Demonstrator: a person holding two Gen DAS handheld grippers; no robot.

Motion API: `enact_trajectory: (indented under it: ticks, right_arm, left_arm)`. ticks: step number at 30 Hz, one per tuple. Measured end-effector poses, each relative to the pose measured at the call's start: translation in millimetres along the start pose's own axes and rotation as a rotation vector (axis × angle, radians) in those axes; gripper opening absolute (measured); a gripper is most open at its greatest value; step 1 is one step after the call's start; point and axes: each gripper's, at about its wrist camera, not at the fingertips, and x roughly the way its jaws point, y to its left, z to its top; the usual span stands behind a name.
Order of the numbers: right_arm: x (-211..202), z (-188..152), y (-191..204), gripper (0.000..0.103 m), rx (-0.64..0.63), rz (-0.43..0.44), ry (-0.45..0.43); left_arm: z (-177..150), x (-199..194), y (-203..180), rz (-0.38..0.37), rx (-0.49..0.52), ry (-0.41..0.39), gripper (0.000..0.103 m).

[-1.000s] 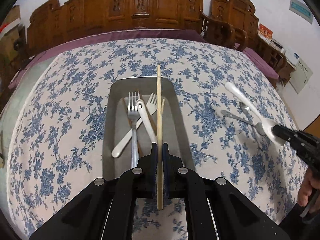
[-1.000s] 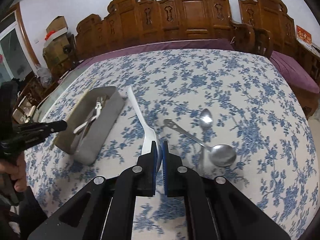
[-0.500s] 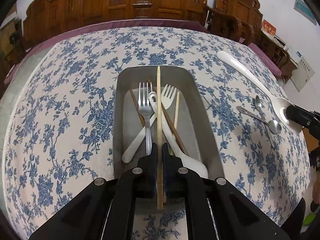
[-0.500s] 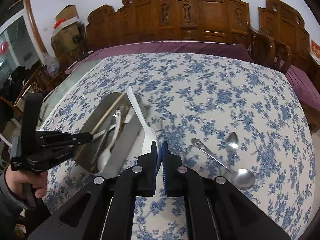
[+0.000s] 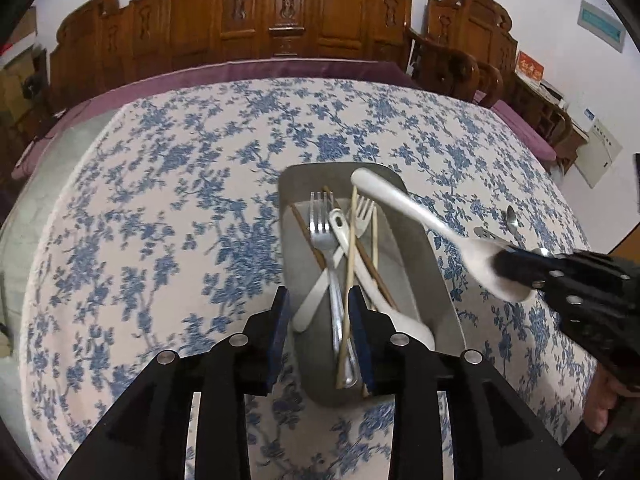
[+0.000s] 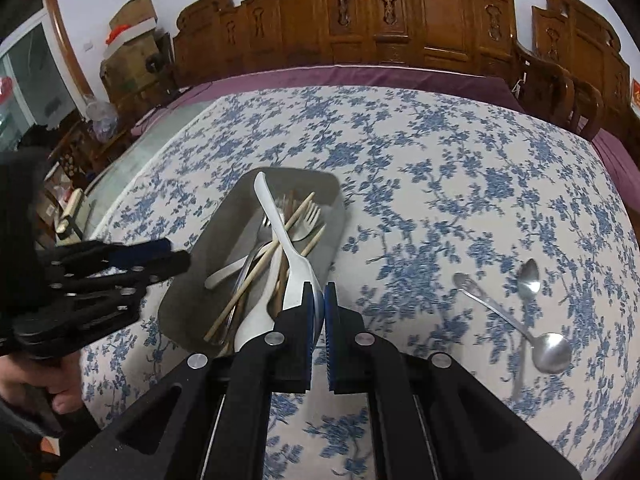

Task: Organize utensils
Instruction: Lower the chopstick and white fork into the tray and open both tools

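Grey and shallow, the tray (image 5: 420, 248) sits at the centre of our left wrist view on the blue-flowered tablecloth (image 5: 160, 220), and it holds a heap of utensils: a metal fork (image 5: 322, 224), a second fork (image 5: 365, 210) with pale tines, a white spoon (image 5: 360, 276) lying lengthwise, dark chopsticks crossing underneath, and a light wooden chopstick (image 5: 351, 256) resting on top of the pile.

We see our left gripper (image 5: 320, 332) at the bottom centre of that view with its jaws standing apart, one on each side of the near end of the tray; nothing is pinched between them, and the light chopstick runs down through the gap.

Our right gripper (image 6: 319, 304) has its jaws pressed together on the bowl of a large white serving spoon (image 6: 280, 236). In the right wrist view its handle reaches up and left over the tray (image 6: 240, 208); in the left wrist view the same spoon (image 5: 420, 220) comes in from the right edge, its handle tip above the tray's far right corner.

At the right of the right wrist view, two metal spoons lie on the cloth well apart from the tray: a long one (image 6: 516, 320) placed diagonally and a smaller one (image 6: 529, 276) just beside it.
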Motion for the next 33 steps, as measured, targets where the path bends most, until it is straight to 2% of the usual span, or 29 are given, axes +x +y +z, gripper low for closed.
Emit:
enact_trajectory:
  ticks: [12, 27, 33]
  right_arm:
    - [27.9, 10.0, 33.4, 0.006, -0.028, -0.099, 0.013]
    - [56.6, 20.9, 60.8, 0.006, -0.101, -0.198, 0.033]
    - [60.8, 21.6, 66.8, 0.009, -0.103, -0.173, 0.050]
  left_arm:
    - [-13.2, -53.3, 24.3, 0.015, 0.005, -0.076, 0.032]
    - [-25.3, -86.2, 39.6, 0.028, -0.014, -0.113, 0.032]
    - [-27.8, -96.3, 45.7, 0.042, -0.024, -0.119, 0.033]
